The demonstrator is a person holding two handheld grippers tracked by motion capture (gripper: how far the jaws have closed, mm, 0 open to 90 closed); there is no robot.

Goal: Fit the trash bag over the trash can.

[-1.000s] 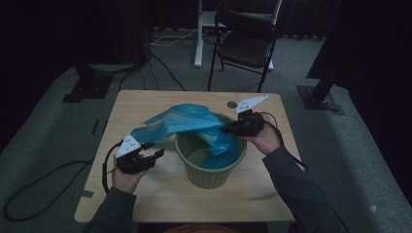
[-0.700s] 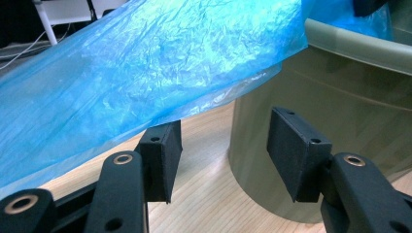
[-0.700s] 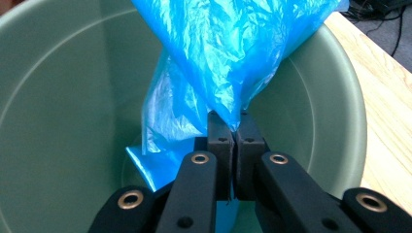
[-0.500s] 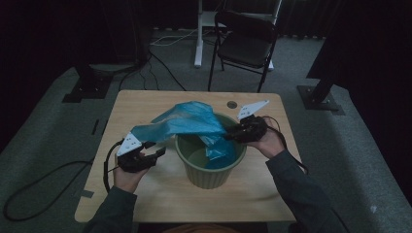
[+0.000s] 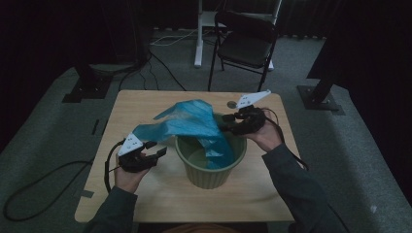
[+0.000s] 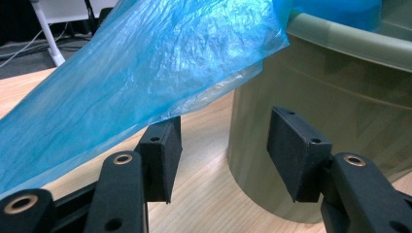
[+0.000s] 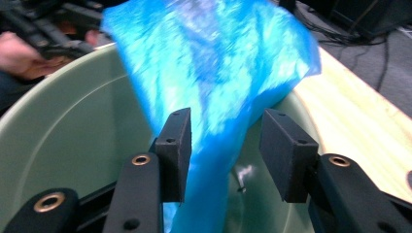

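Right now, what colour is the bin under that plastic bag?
Pale green bin; the bag is translucent blue. Best seen in the right gripper view.

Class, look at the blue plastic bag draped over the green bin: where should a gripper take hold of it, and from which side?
Probably the loose edge of the blue plastic bag hanging outside the green bin, approached level from the left gripper side: there the thin film hangs free, fitting between open jaws.

We take this for a lab or studio — black curtains (image 5: 58, 43) all round, grey carpet (image 5: 43, 145), loose cables (image 5: 160, 53), a folding chair (image 5: 245, 46) behind one wooden table (image 5: 145, 104).
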